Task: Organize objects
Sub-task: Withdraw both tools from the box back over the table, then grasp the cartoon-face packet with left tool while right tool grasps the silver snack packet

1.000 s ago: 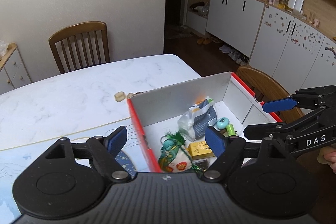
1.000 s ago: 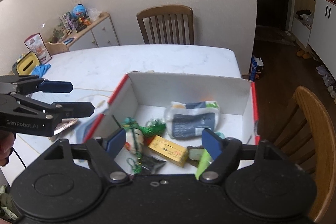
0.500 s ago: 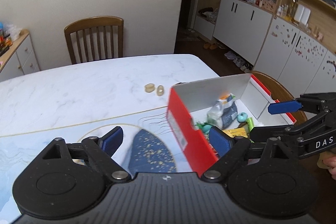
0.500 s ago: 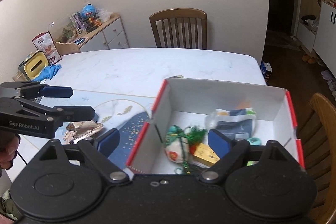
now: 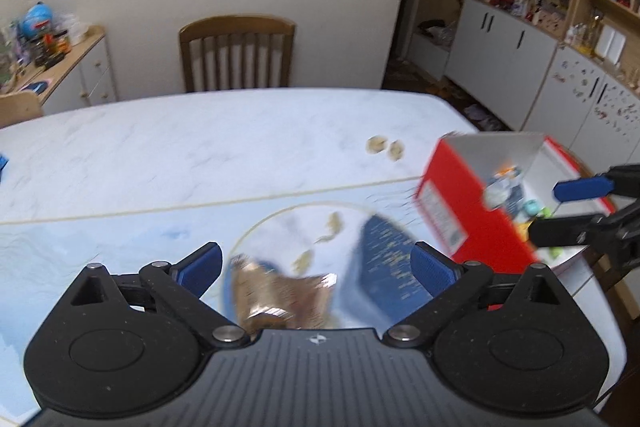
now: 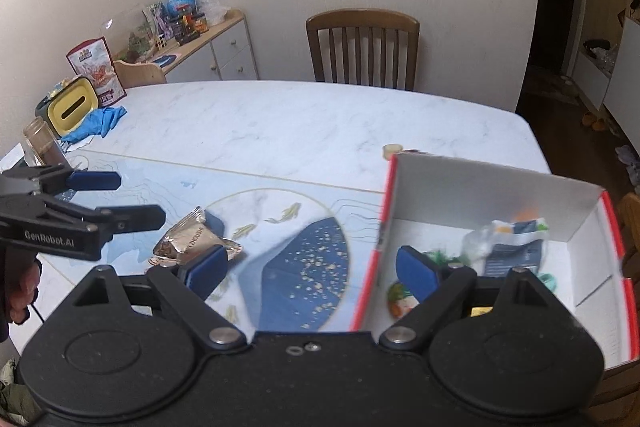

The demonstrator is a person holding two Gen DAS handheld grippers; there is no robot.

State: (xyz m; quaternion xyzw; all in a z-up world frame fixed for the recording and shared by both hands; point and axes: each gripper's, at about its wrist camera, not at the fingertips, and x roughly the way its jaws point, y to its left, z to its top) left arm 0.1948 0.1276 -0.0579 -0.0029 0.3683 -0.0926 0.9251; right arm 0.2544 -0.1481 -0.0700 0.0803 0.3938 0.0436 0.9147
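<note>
Sorting stage, largely advanced. The red-and-white cardboard box [image 6: 492, 187] at the right edge of the bench [image 6: 304, 119] already holds several items: a clear plastic pouch with a dark label [image 6: 508, 247], green tinsel-like trim, a small round printed packet and a yellow box. Left outside it are a crinkled gold foil snack packet [image 6: 192, 239] lying on the printed mat near the bench's front edge, and two small tan pieces [image 5: 386, 147] on bare marble just beyond the box's far corner. By this layout, the foil packet is probably next to be collected.

The left claw [image 5: 316, 265] has just been opening; its jaws stand wide and empty, with the foil packet lying below and between them, not gripped. The right claw [image 6: 310, 271] has also opened, stands wide and holds nothing, straddling the box's near left wall.

Motion blur smears the left wrist view. The box's near contents are hidden behind the right claw's body. The tan pieces cannot be identified.
</note>
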